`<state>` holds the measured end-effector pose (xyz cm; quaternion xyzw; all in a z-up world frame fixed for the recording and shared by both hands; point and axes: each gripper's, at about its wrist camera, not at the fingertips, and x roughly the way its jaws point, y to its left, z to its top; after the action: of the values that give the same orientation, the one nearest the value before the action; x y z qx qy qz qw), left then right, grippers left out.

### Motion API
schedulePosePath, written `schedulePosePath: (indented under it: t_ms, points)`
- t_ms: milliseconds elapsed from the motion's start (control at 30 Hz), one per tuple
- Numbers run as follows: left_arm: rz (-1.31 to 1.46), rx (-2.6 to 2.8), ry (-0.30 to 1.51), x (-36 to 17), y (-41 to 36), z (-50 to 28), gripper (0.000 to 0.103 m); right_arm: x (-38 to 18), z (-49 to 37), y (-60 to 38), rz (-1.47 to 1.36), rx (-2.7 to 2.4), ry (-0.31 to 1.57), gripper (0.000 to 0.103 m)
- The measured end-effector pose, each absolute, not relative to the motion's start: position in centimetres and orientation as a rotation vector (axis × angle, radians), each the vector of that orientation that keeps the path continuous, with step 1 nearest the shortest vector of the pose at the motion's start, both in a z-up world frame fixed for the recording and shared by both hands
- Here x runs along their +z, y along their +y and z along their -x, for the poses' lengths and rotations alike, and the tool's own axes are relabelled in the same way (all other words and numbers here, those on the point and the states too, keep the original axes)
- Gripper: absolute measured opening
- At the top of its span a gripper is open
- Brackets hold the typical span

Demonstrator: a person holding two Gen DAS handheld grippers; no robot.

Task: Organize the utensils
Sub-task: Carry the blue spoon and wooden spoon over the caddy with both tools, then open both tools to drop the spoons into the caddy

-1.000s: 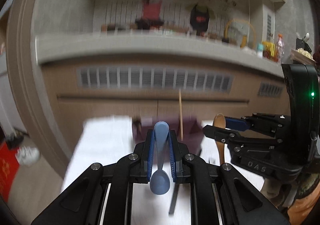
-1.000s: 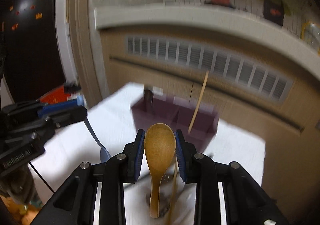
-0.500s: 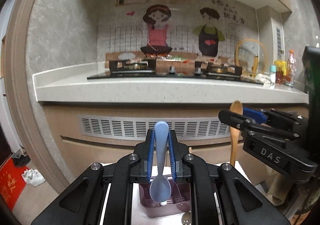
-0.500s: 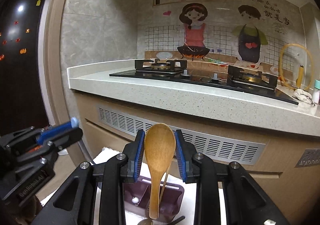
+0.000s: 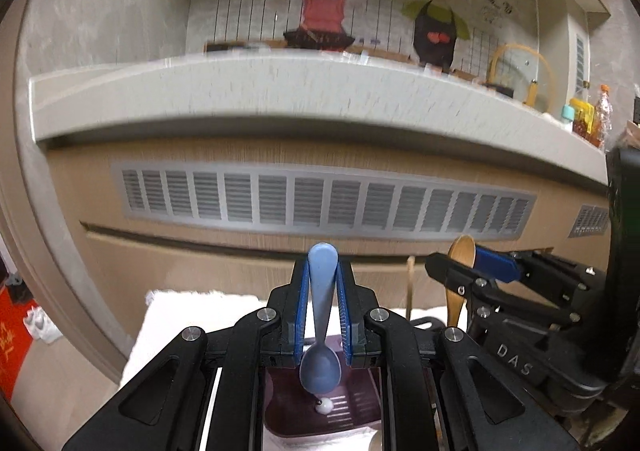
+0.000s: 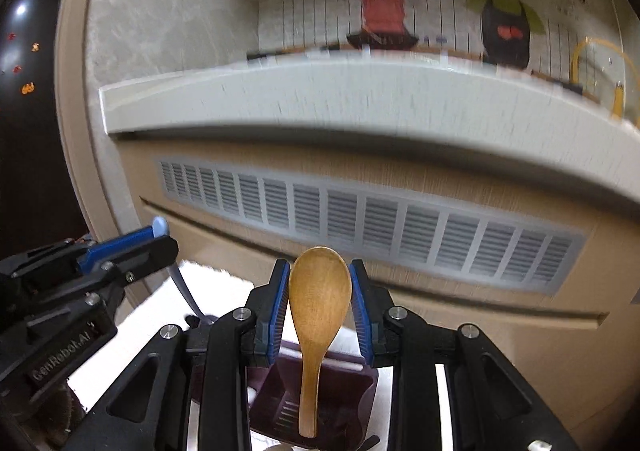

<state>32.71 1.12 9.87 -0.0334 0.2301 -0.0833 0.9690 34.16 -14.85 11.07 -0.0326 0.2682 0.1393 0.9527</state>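
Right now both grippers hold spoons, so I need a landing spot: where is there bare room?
Bare white cloth lies left of the purple organizer, toward the table edge. The organizer compartment below the blue spoon looks free apart from a small white ball. Crowded on the right, around the wooden spoon.

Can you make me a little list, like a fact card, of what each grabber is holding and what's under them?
left gripper: shut on the blue spoon, handle end up, bowl end down
right gripper: shut on the wooden spoon, bowl end up, handle hanging down
below both: purple utensil holder with compartments
holder stands on: white cloth
behind: kitchen counter with a vent grille under it
picture: a bit blurry
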Motion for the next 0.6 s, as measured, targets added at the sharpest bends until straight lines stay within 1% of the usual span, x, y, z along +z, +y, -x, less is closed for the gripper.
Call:
schedulePosePath:
  t_ms: [300, 433, 467, 500, 567, 600]
  points:
    - [0.073, -0.152, 0.581, 4.6, 1.1, -35.5, 0.015, 4.5, -35.8, -14.6, 0.072, 0.29, 0.674, 0.028]
    - [0.071, -0.133, 0.605, 3.6, 1.1, -36.2, 0.017, 2.6, -35.8, -14.4, 0.084, 0.305, 0.725, 0.029]
    - [0.073, -0.13, 0.611, 3.5, 1.1, -36.3, 0.02, 2.3, -35.8, -14.4, 0.08, 0.308, 0.738, 0.029]
    - [0.075, -0.126, 0.615, 3.4, 1.2, -36.4, 0.022, 1.9, -35.8, -14.5, 0.073, 0.309, 0.749, 0.032]
    - [0.073, -0.12, 0.615, 3.4, 1.2, -36.5, 0.037, 1.8, -35.5, -14.5, 0.079, 0.298, 0.74, 0.045]
    - [0.071, -0.116, 0.612, 3.5, 1.2, -36.4, 0.041, 1.8, -35.4, -14.5, 0.082, 0.296, 0.739, 0.055]
